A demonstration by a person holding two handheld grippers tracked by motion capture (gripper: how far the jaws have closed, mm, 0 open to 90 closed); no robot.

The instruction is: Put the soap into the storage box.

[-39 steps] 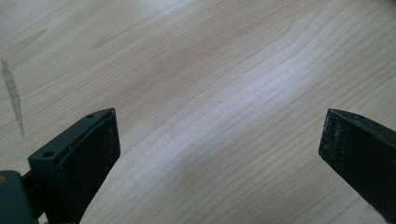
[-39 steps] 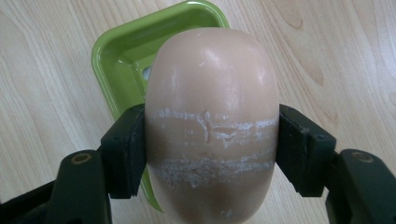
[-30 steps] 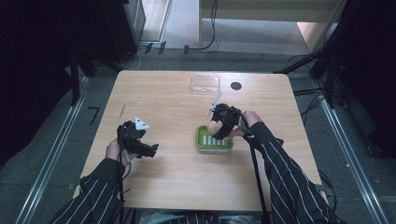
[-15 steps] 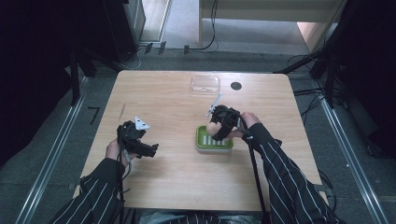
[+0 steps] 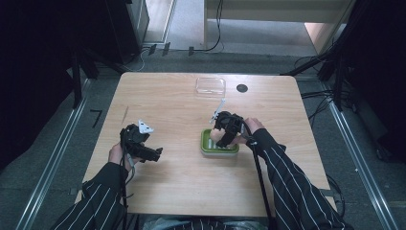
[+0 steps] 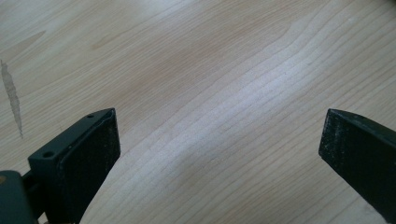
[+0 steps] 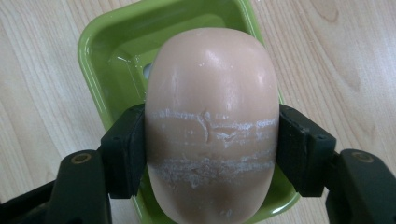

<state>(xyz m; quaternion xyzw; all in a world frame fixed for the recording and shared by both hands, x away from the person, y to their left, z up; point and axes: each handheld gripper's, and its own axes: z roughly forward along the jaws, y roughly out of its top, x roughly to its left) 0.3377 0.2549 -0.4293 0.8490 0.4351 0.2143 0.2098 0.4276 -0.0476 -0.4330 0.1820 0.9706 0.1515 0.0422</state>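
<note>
right gripper view puts the smooth peach-coloured oval bar of soap (image 7: 212, 126) squarely between your right gripper's (image 7: 212, 140) jaws, one black pad pressed against each long side, with scuffed white bands across the soap between the pads. directly beyond the jaws sits the glossy lime-green rectangular plastic soap dish (image 7: 100, 51), its hollow showing past the far end of the bar, so the soap hangs over the dish; whether its underside touches the bottom i cannot tell.

against the high view of a second ago, almost nothing has shifted: your right gripper (image 5: 225, 128) was already over the green dish (image 5: 207, 147) and has barely moved, and your left gripper (image 5: 152, 154) has stayed parked well apart. i read that as a pause at the point of placing or lifting (the pictures don't settle which).

your left gripper's (image 6: 219, 154) jaws stand wide apart with nothing between them, just the pale wooden table (image 6: 210, 70) beneath. beyond the right jaws, farther up the table, lie a clear plastic rectangular lid (image 5: 210, 86) and a small black round disc (image 5: 242, 88).

keep the bar centred over the hollow.
</note>
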